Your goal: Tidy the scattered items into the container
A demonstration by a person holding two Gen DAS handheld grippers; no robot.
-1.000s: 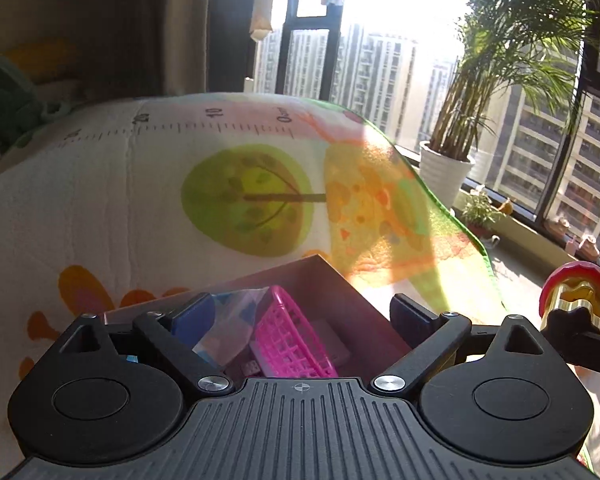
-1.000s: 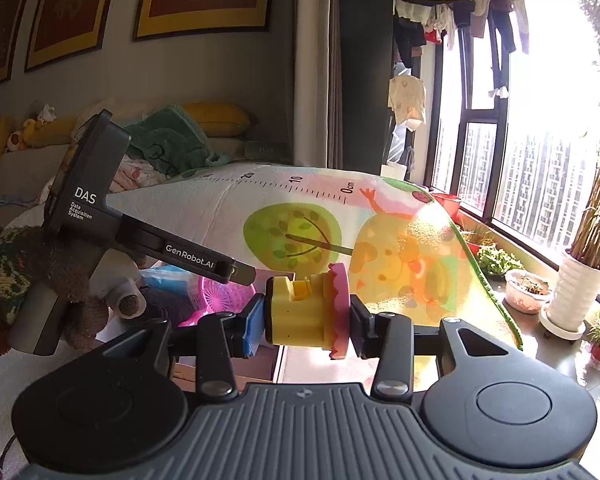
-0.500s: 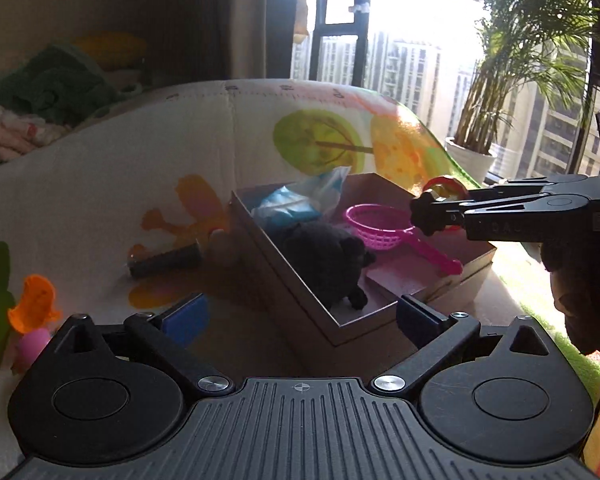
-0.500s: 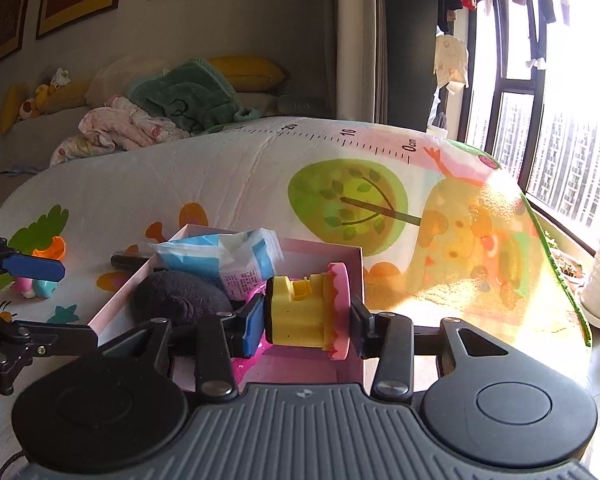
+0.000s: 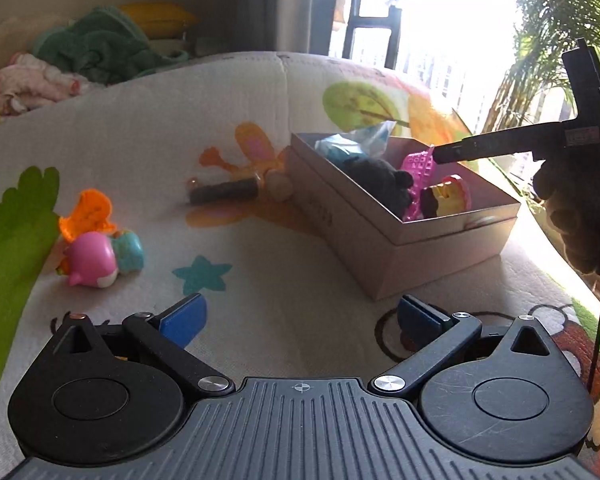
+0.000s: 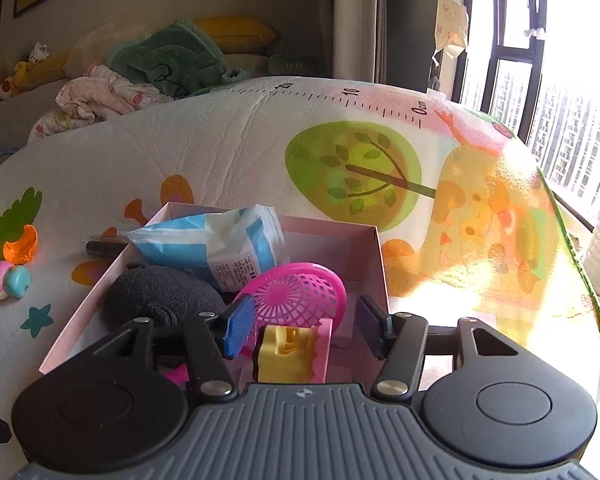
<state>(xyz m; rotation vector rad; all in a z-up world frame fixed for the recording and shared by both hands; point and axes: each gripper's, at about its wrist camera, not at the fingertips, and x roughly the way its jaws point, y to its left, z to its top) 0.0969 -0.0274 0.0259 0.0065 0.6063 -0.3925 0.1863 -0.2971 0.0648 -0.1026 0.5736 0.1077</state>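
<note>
Both hand-held grippers gape; only right wrist shows yellow toy (image 6: 290,354) lying free in box (image 6: 374,258)

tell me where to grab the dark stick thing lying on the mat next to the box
Grip the dark cylinder at mid-length, from above, with the left tool turned so its fingers straddle the narrow width. It lies flat on the mat; one end sits close to a round piece by the box, so the middle looks clearest.
</note>
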